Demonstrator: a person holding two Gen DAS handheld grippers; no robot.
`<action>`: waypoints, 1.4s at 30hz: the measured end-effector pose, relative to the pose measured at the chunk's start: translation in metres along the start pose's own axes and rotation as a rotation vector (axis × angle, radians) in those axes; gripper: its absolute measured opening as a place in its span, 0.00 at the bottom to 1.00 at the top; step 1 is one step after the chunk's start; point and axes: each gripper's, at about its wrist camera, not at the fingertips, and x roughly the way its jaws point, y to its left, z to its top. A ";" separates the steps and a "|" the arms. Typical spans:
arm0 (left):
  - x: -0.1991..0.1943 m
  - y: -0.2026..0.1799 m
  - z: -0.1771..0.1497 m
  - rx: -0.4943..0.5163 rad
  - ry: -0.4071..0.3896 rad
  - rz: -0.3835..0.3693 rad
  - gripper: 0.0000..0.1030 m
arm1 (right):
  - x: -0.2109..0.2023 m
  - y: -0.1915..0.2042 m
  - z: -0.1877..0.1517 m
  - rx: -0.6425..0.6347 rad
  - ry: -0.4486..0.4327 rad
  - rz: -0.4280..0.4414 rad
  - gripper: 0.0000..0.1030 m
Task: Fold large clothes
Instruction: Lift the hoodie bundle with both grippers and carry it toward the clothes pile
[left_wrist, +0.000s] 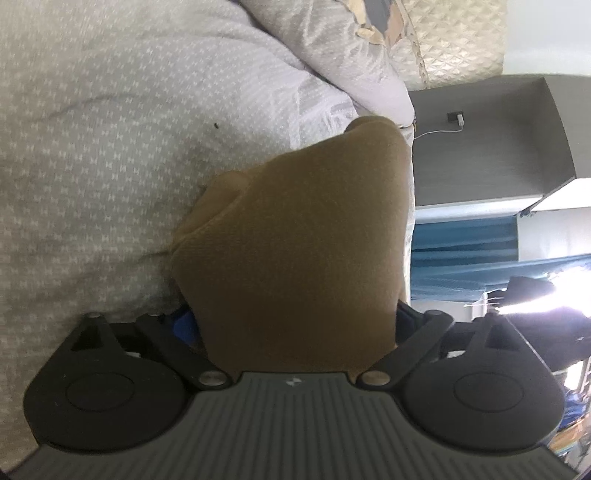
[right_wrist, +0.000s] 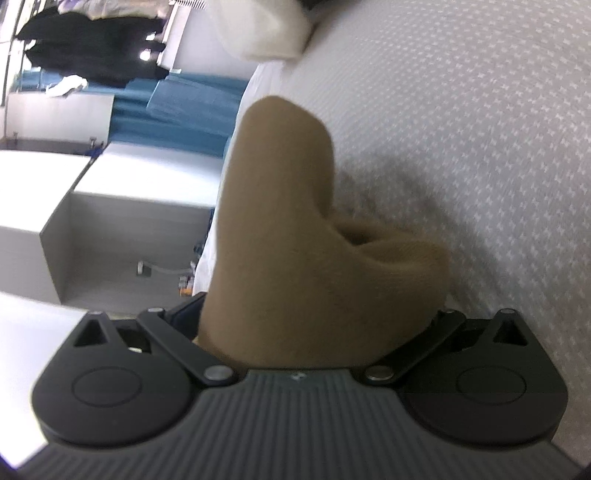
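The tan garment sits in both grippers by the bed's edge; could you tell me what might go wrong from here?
1. The tan garment is bunched thick in the left gripper and right gripper, so the fold may come out lumpy.
2. It hangs near the edge of the patterned bedspread, so a slip could drop it to the floor.
3. The fabric hides the fingertips, so the grip cannot be checked.

Patterned bedspread (left_wrist: 92, 147); tan garment (left_wrist: 295, 240)

Tan knit garment (right_wrist: 295, 236) bunched between the wide-set arms of the right tool (right_wrist: 295, 332), fingertips hidden beneath it, over a bed (right_wrist: 480, 129) in patterned grey cover; blue sofa (right_wrist: 184, 107) beyond.
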 end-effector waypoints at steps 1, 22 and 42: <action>-0.002 -0.003 -0.001 0.024 -0.009 0.007 0.89 | 0.003 0.002 -0.001 -0.012 -0.011 -0.005 1.00; -0.038 -0.049 -0.018 0.336 -0.104 0.011 0.60 | -0.044 0.086 0.010 -0.405 -0.008 0.171 0.54; -0.139 -0.205 -0.170 0.510 0.110 -0.250 0.59 | -0.295 0.149 0.113 -0.484 -0.263 0.344 0.54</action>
